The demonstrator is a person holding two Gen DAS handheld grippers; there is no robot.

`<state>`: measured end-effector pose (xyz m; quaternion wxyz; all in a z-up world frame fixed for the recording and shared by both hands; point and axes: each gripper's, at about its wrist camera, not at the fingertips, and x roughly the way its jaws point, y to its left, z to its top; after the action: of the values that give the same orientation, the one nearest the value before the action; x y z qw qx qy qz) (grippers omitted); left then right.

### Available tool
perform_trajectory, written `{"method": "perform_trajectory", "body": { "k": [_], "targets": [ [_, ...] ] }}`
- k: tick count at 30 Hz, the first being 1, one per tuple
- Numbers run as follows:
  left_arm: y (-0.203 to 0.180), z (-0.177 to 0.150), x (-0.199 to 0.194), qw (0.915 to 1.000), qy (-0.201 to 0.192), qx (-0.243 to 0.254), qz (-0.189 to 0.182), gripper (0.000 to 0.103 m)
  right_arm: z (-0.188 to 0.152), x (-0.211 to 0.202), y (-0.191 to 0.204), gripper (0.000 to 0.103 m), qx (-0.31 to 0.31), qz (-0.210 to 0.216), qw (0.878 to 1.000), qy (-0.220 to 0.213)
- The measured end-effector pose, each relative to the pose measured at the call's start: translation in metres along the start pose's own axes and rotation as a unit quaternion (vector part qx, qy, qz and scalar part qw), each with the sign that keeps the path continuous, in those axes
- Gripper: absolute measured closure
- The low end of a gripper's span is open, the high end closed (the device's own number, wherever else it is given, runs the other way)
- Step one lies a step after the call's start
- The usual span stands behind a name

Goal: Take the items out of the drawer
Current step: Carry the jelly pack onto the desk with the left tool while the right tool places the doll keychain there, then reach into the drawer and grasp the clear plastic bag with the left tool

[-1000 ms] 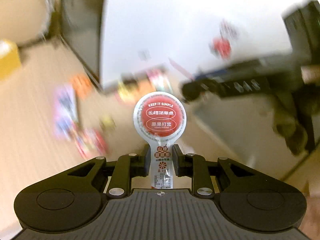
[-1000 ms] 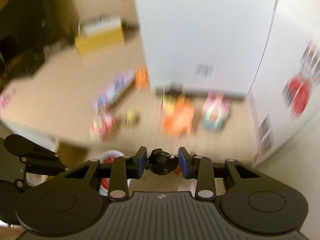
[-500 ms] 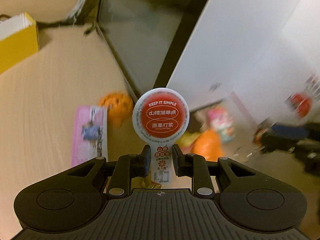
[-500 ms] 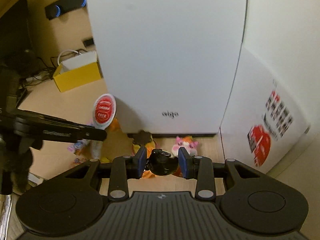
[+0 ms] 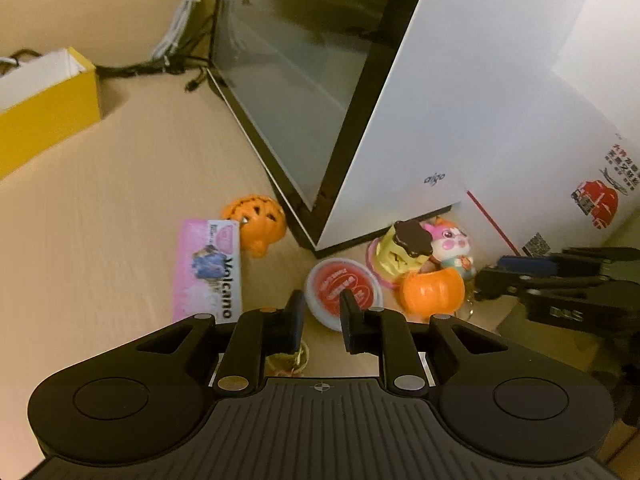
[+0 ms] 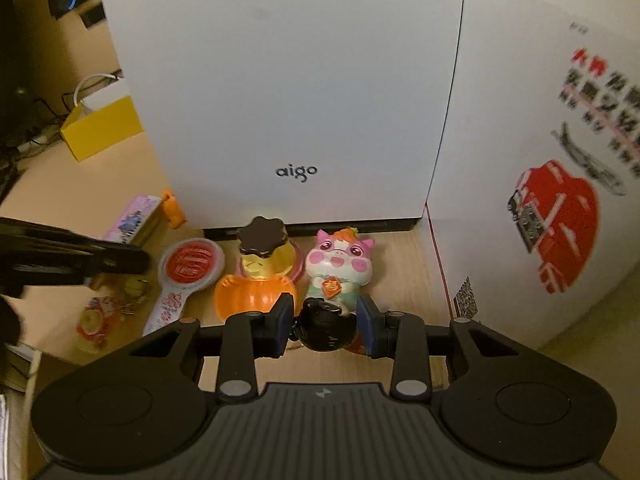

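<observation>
A: While the left gripper [image 5: 320,324] hangs low over the desk [image 5: 120,208], its jaws are opening, a narrow gap between them, nothing pinched. The pads are clear of the red sachet [image 5: 342,294], which lies flat on the wood just beyond the tips.

B: Right gripper [image 6: 324,326]?

A: Partly closed on a small black toy [image 6: 324,330]. Both blue pads press its sides; it hangs clear of the desk.

B: Sachet's position from the right side?

A: Round red head toward the white case [image 6: 288,100], white tail [image 6: 166,310] pointing back at the camera. It touches or nearly touches the orange pumpkin [image 6: 256,298] to its right; cannot tell which.

B: Other items out?

A: Behind the pumpkin, a yellow pudding toy [image 6: 264,254] with a brown top. Beside that, a pink-and-white animal figure [image 6: 340,266]. All three sit close together at the foot of the case.

B: Further out?

A: Left wrist view: a second pumpkin [image 5: 256,222] by the case's glass side, just beside a pink "Volcano" packet [image 5: 208,272]. Under the left gripper, a small gold keyring piece [image 5: 286,358], mostly hidden. Yellow box [image 5: 44,116] well off at far left, cables [image 5: 180,20] behind. White carton [image 6: 540,160] with red print stands touching the case on the right.

B: Drawer?

A: Not in either view.
</observation>
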<state>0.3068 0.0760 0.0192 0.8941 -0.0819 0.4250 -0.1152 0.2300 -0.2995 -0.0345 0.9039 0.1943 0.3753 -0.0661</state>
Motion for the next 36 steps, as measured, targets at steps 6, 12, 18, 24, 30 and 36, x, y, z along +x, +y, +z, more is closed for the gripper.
{"method": "perform_trajectory", "body": {
  "k": [6, 12, 18, 24, 30, 36],
  "targets": [
    [0.000, -0.007, -0.018, 1.0000, 0.000, -0.007, 0.002, 0.082, 0.012, 0.012, 0.006, 0.069, -0.012, -0.010, 1.000, -0.013],
    [0.010, -0.020, -0.037, 0.9996, -0.007, -0.023, 0.011, 0.082, 0.029, 0.029, 0.007, 0.069, -0.015, 0.007, 0.999, -0.031],
    [0.013, -0.052, -0.052, 0.9996, 0.009, -0.025, -0.008, 0.082, 0.038, 0.036, 0.003, 0.063, -0.012, 0.030, 0.998, -0.045],
    [0.012, -0.092, -0.051, 0.9979, 0.061, 0.015, -0.014, 0.082, 0.033, -0.005, -0.010, 0.038, 0.040, 0.015, 0.996, -0.078],
    [0.008, -0.130, -0.046, 0.9901, 0.124, 0.058, -0.032, 0.082, 0.006, -0.025, 0.002, 0.038, 0.026, 0.016, 0.998, -0.056],
    [0.012, -0.155, -0.038, 0.9829, 0.171, 0.064, -0.027, 0.082, -0.031, -0.020, 0.014, 0.038, 0.006, 0.021, 1.000, -0.007]
  ]
}}
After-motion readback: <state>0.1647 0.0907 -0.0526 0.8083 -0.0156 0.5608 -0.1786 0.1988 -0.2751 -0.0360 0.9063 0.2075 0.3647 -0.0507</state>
